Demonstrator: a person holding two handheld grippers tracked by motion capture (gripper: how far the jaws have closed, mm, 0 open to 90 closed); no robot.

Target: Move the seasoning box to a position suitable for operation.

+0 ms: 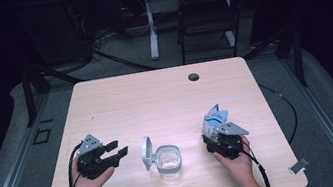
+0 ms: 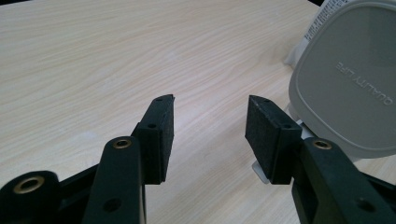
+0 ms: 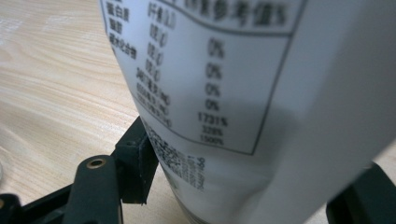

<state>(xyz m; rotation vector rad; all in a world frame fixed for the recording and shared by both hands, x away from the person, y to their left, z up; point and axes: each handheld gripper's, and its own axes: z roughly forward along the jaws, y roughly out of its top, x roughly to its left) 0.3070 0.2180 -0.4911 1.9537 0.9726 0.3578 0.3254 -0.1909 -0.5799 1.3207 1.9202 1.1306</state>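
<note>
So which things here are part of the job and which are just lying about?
In the job: bag held in the right gripper; open jar with its hinged lid; empty left gripper.
Lying about: chair; tape strips by the table.

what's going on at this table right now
A person sits at a wooden table with a two-jaw gripper in each hand. The right gripper is closed on a white and blue pouch with a printed label and holds it upright. In the middle stands a clear container with its grey lid flipped open to the side. The left gripper waits just left of it, jaws open and empty. It looks as if the pouch is meant to be poured into the container, though nothing is tipping yet.
</note>
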